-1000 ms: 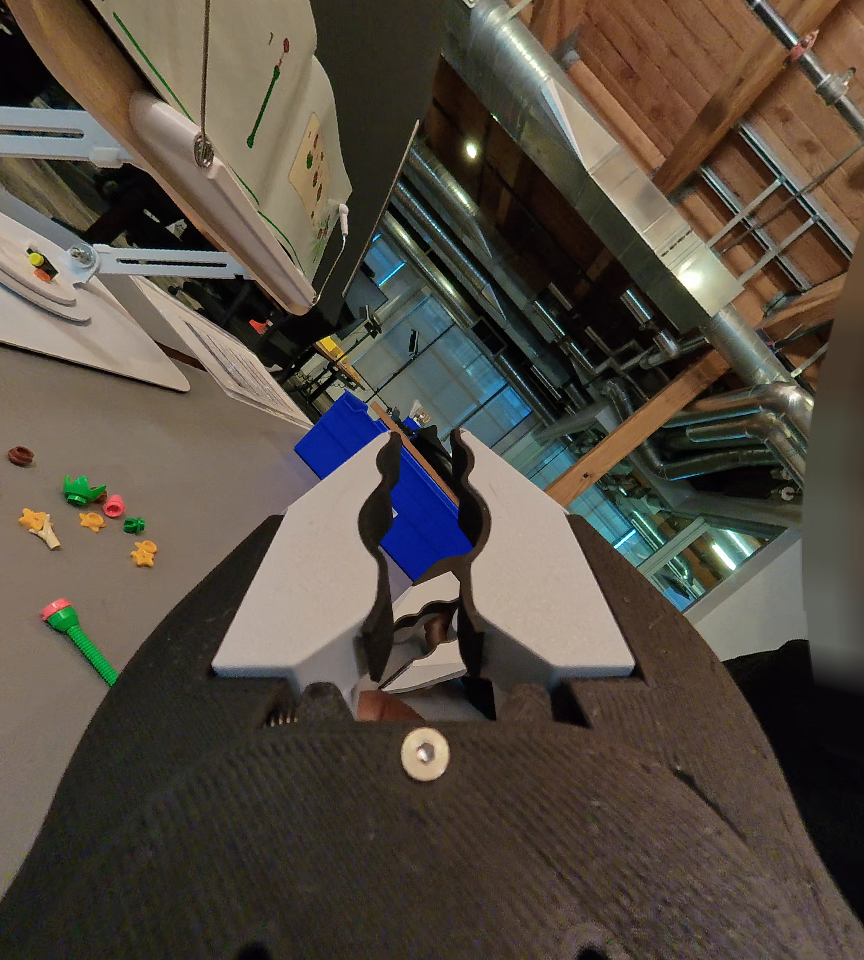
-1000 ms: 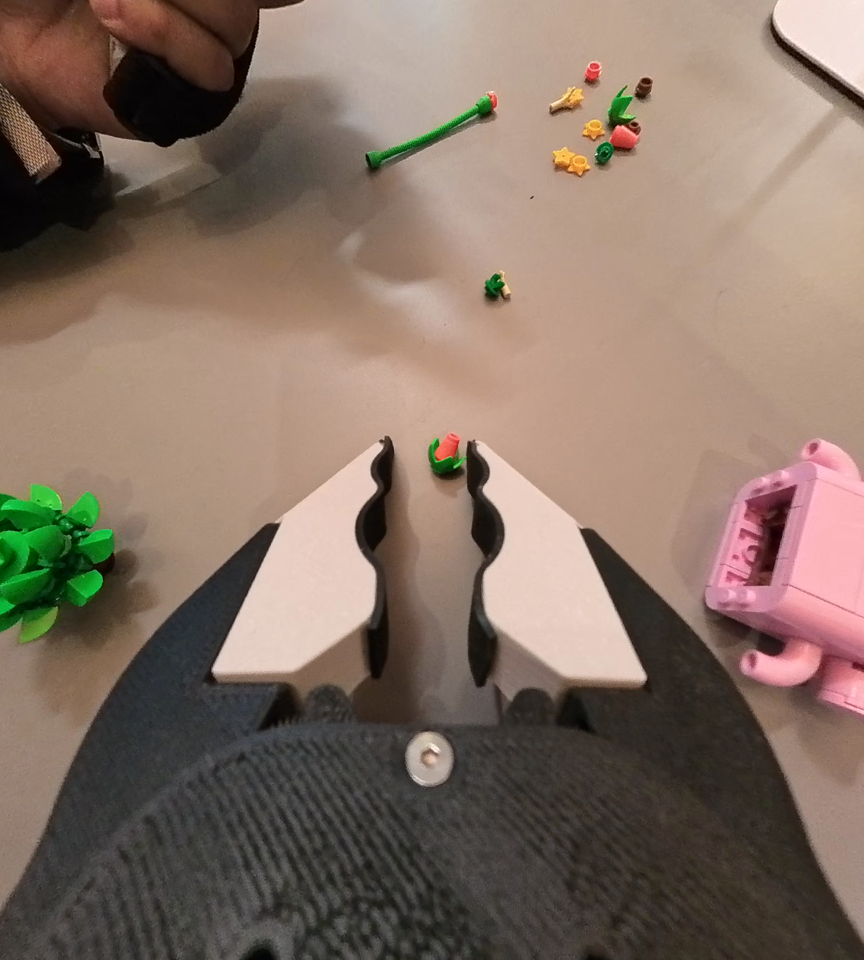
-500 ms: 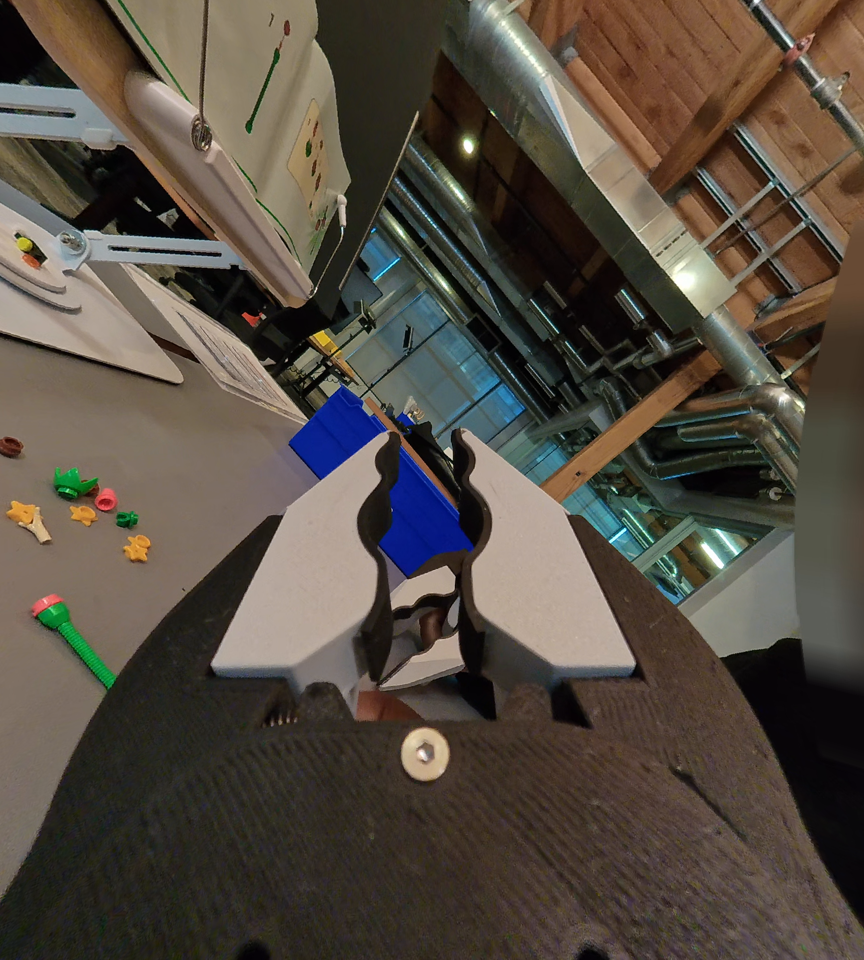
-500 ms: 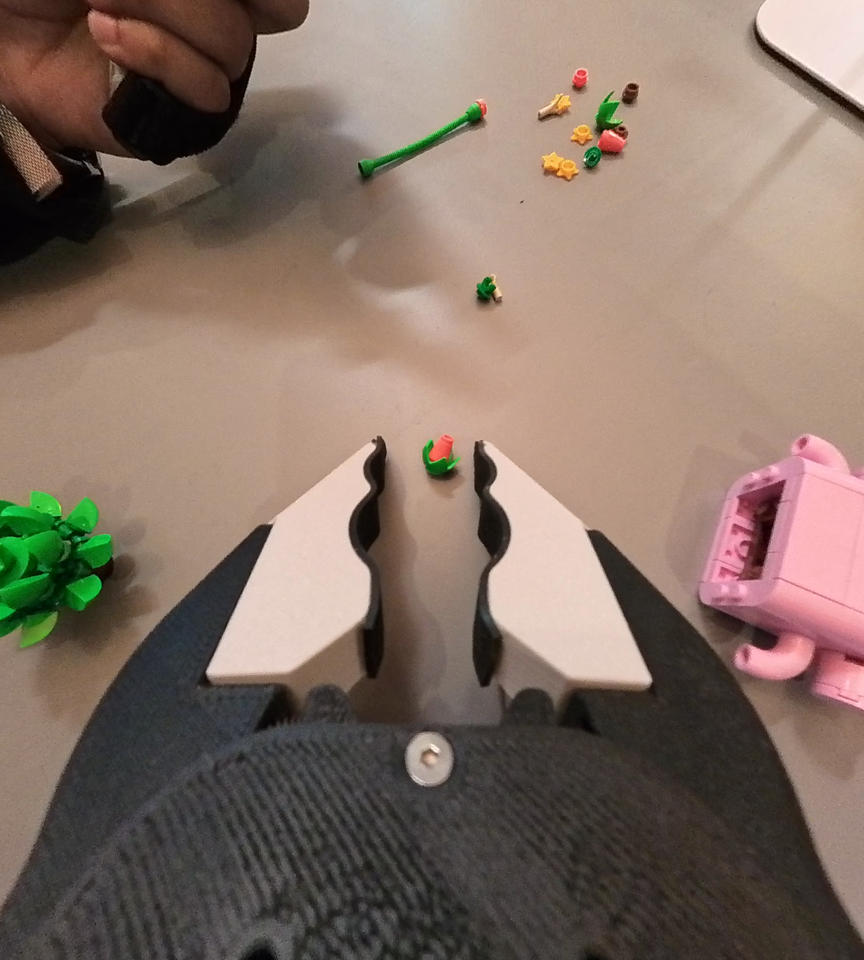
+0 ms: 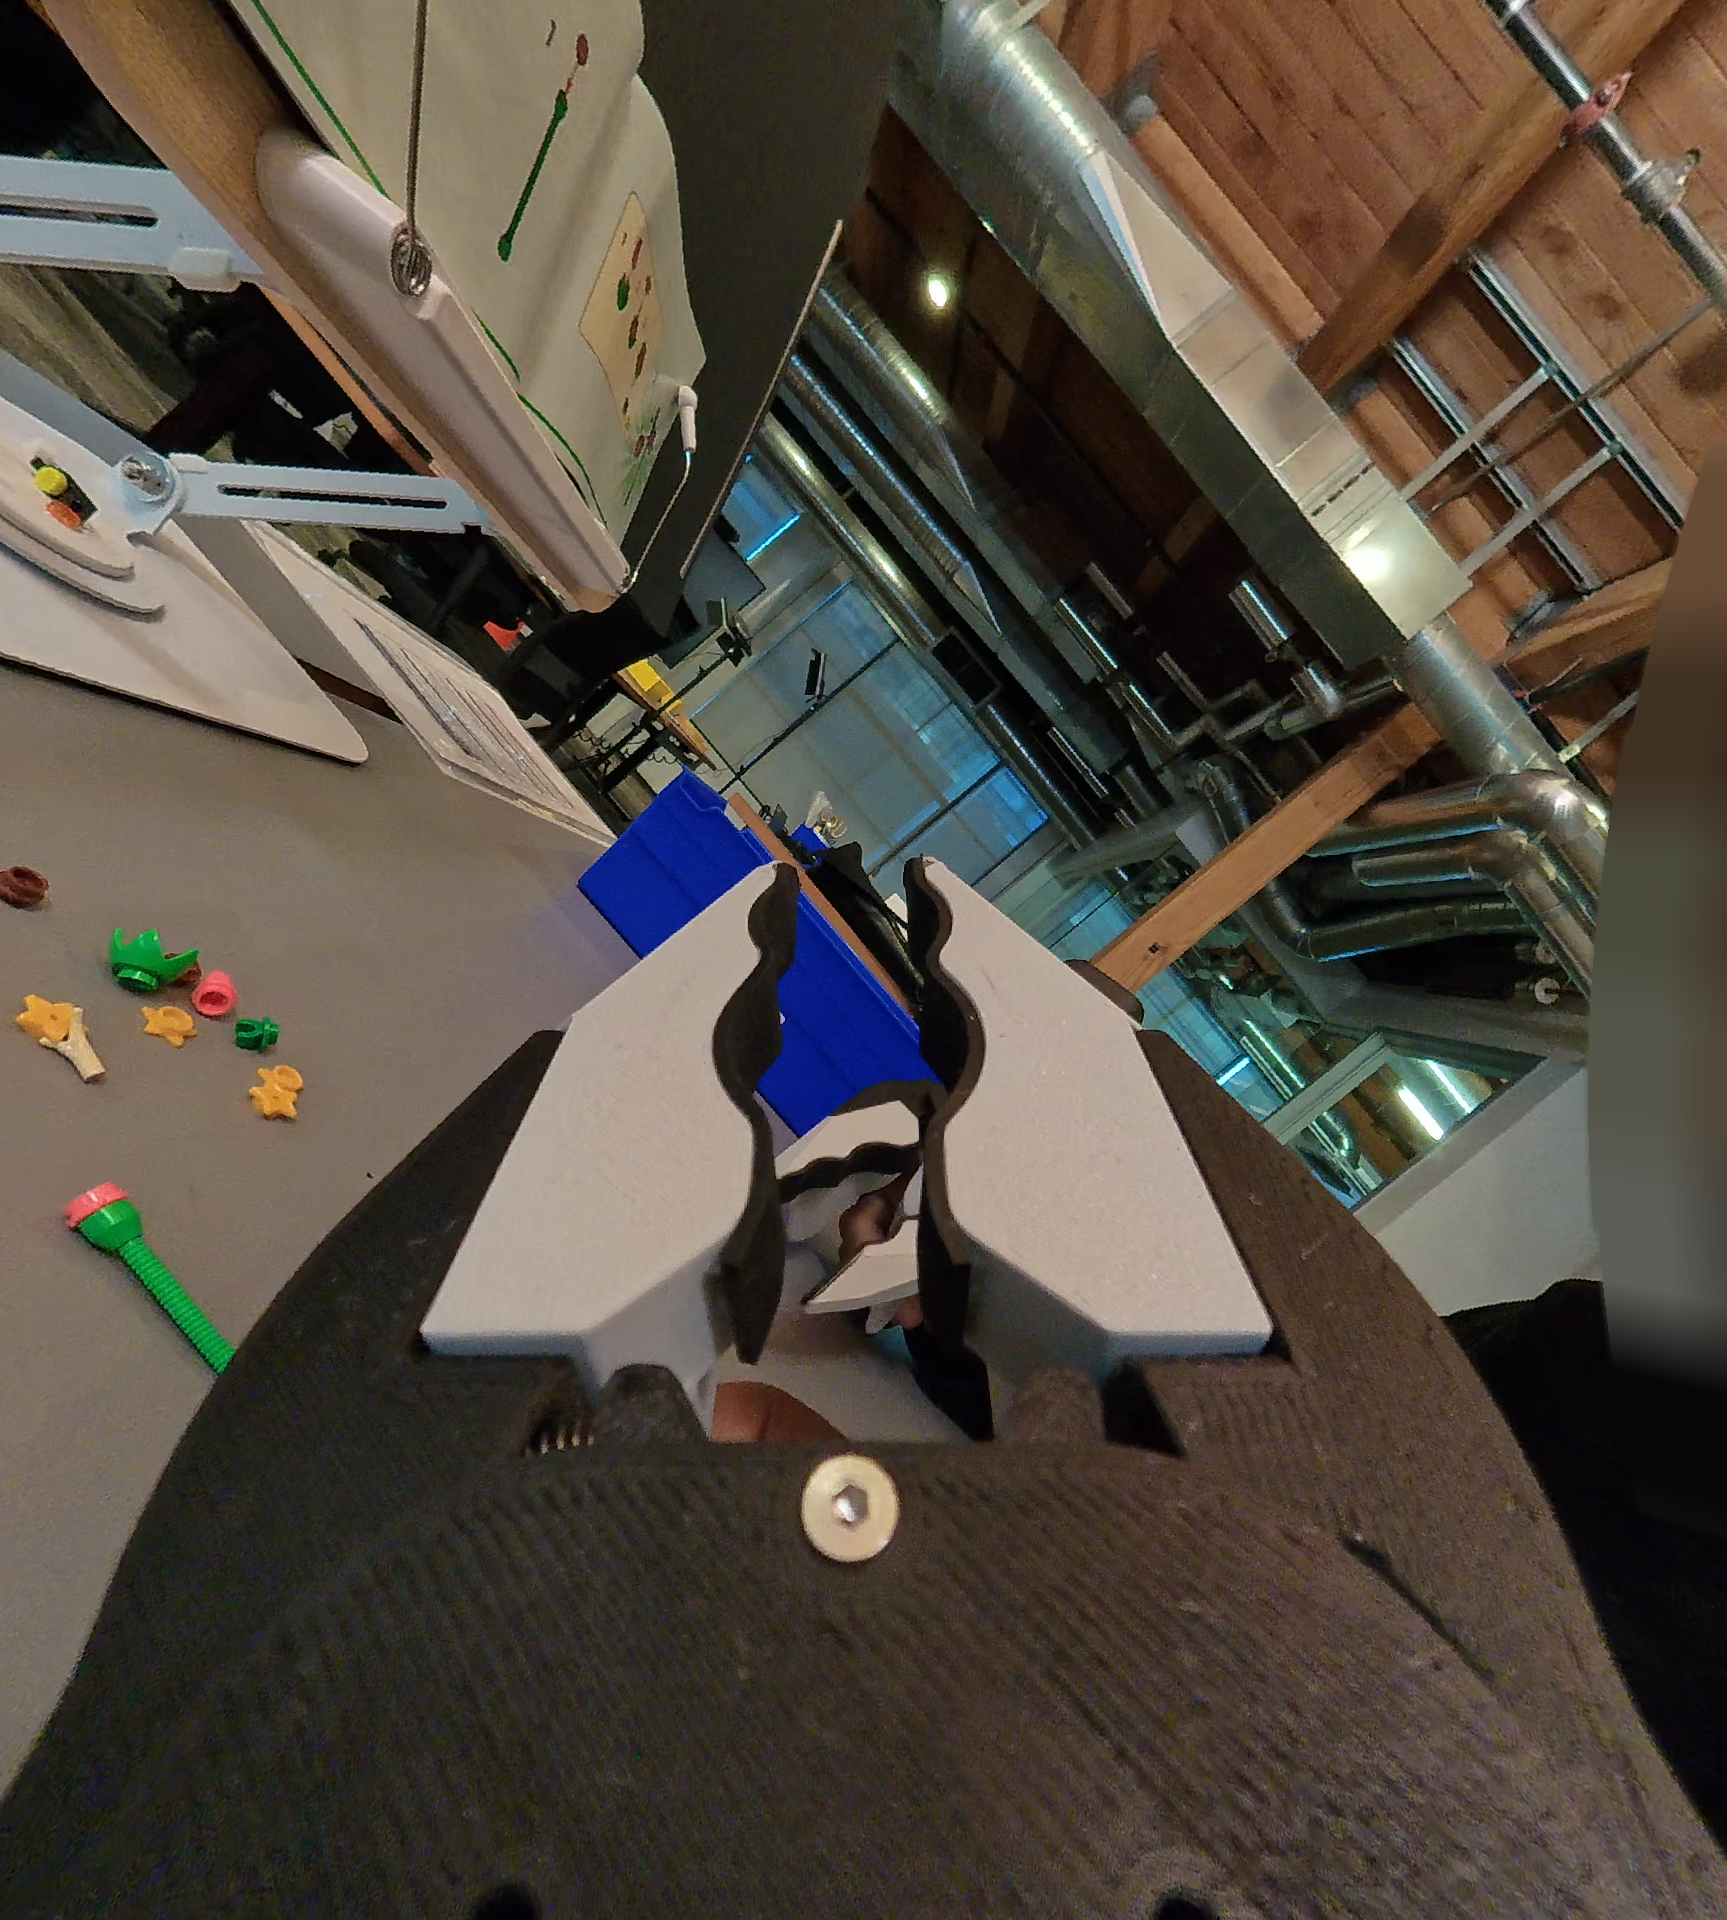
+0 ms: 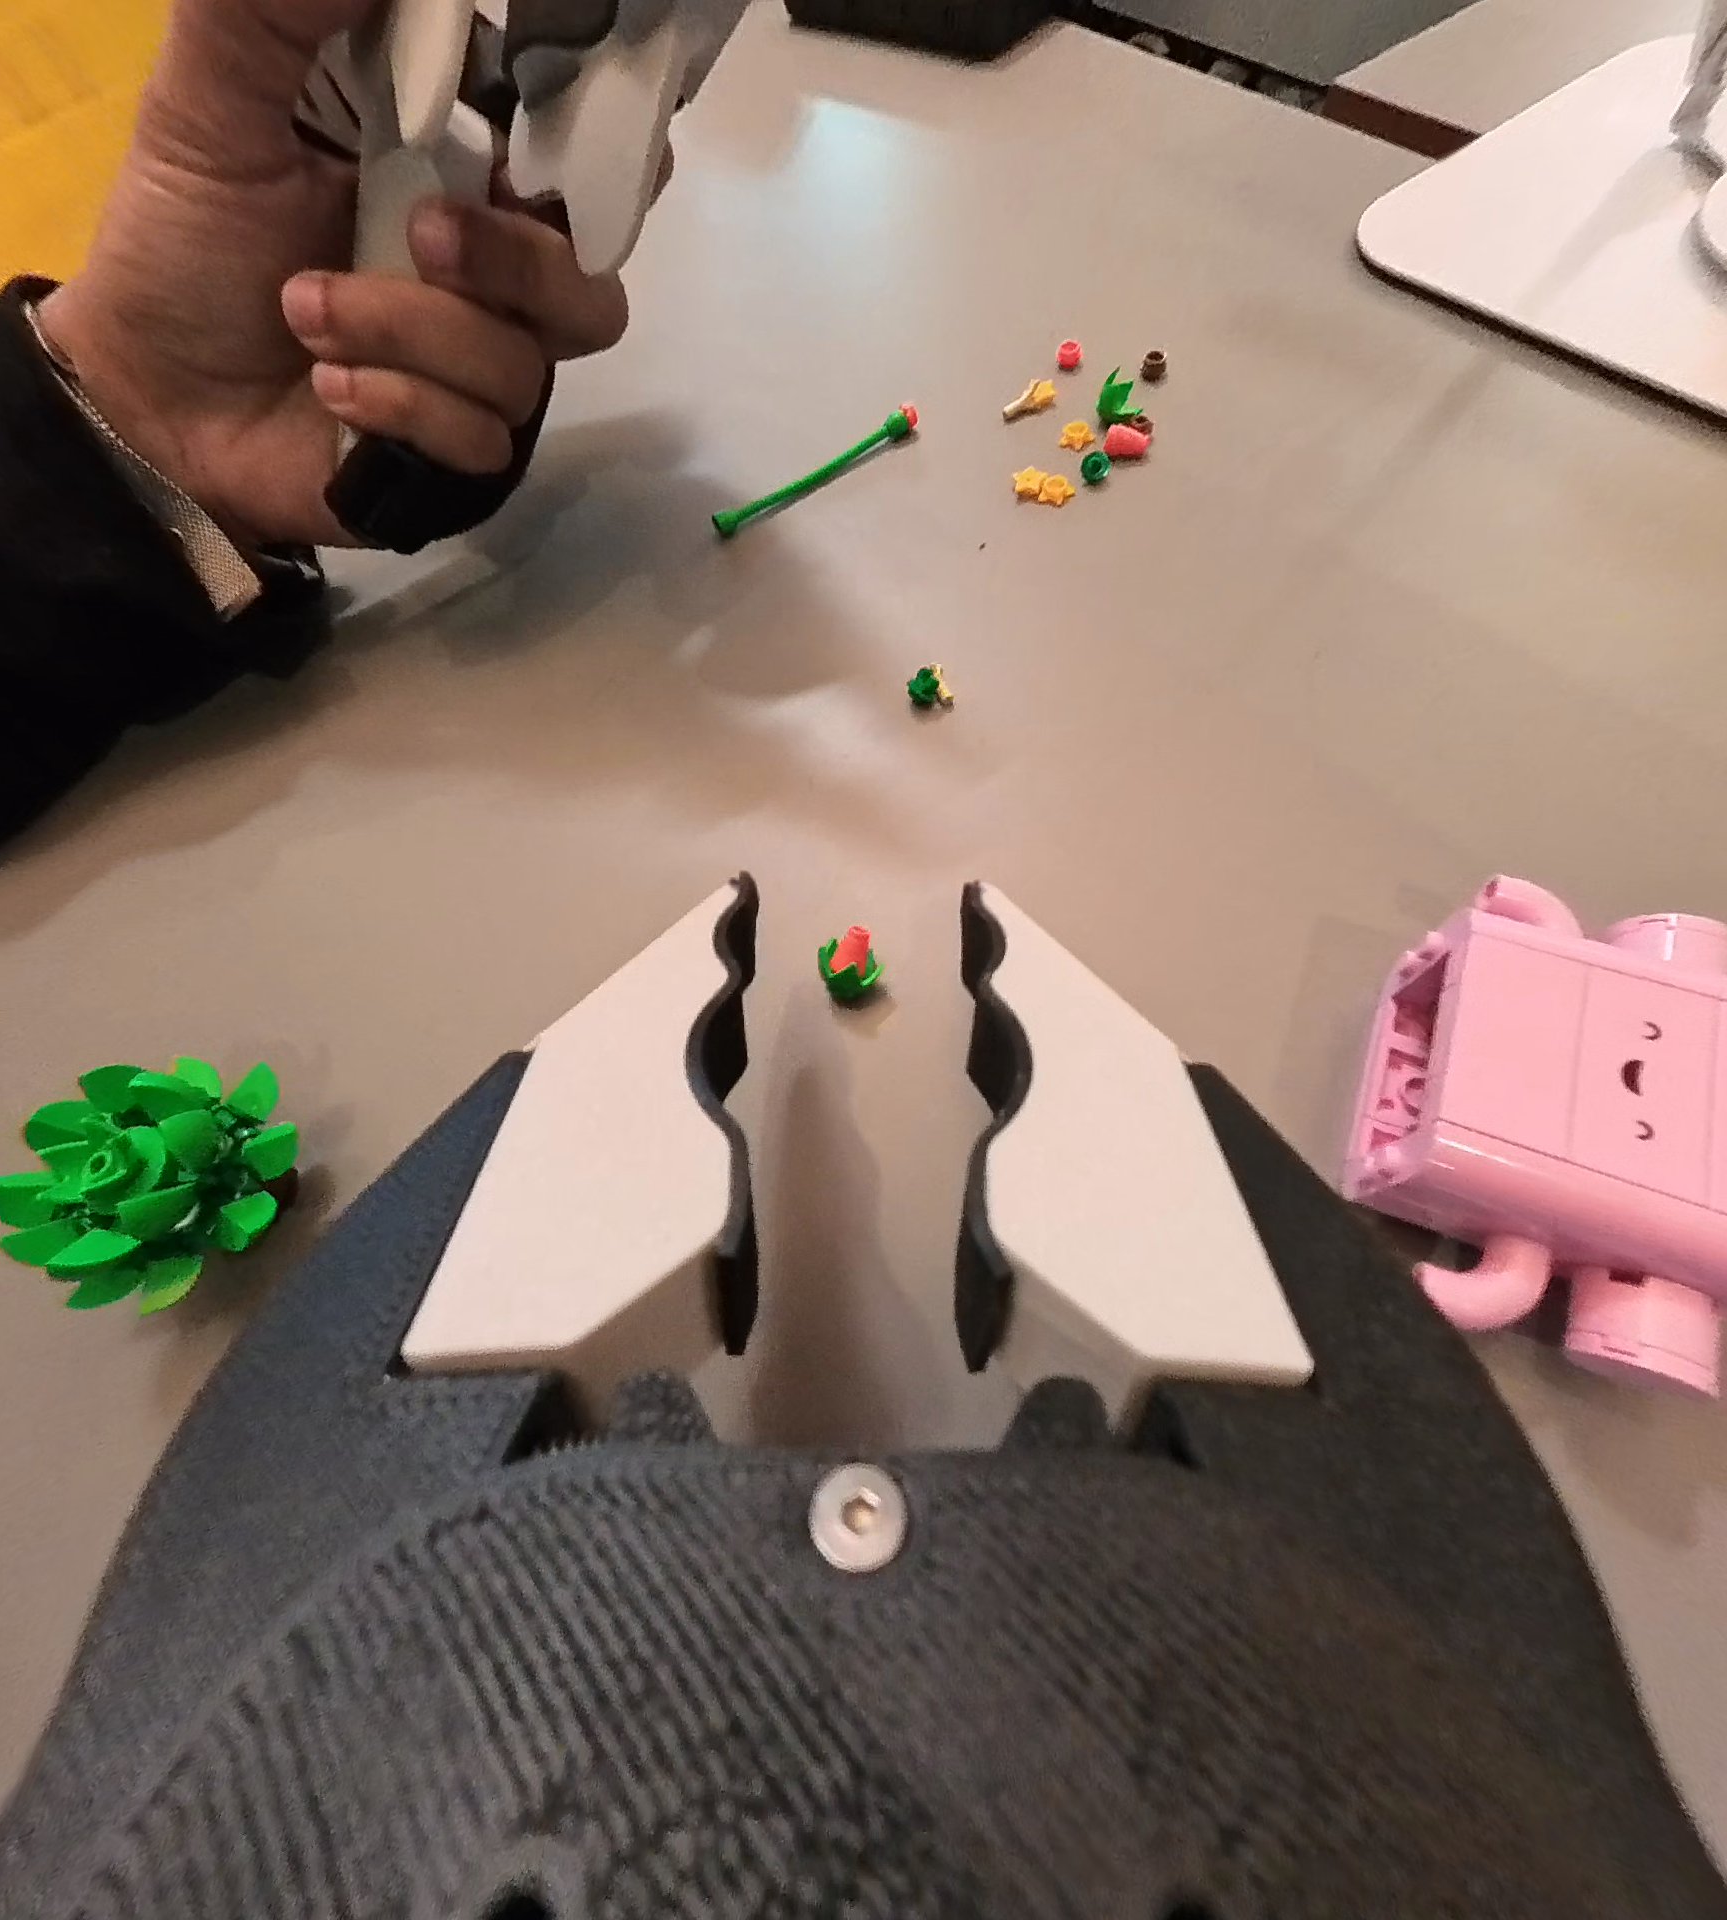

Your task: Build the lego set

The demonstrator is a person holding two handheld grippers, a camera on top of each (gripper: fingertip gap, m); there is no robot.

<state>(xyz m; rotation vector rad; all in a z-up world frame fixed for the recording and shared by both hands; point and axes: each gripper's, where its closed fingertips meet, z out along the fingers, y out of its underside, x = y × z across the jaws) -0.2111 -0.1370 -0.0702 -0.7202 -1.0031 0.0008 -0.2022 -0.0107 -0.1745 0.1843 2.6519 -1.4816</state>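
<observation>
A small green-and-red flower bud piece (image 6: 851, 961) lies on the grey table (image 6: 1254, 727) between the tips of my right gripper (image 6: 856, 896), which is wide open and empty, low over the table. A green leafy plant (image 6: 147, 1179) lies to its left and a pink box figure (image 6: 1607, 1122) on its side to the right. Farther off lie a green stem with a red tip (image 6: 817, 473), a small green piece (image 6: 930, 686) and a cluster of small pieces (image 6: 1087, 436). My left gripper (image 5: 851, 873) points up at the ceiling, partly open and empty.
A hand (image 6: 319, 291) holds the left gripper at the far left of the right wrist view. A white board (image 6: 1565, 239) sits at the far right corner. The left wrist view shows the small pieces (image 5: 163, 997), the stem (image 5: 152, 1278) and a blue bin (image 5: 713, 914). The grippers' ends are close to 15 cm from one another. My left tips are about 25 cm from the green leafy plant (image 6: 147, 1179), my right tips only 12 cm.
My right gripper has opened wider and moved forward, so the bud now lies between its tips. The hand with the left gripper has risen in the right wrist view.
</observation>
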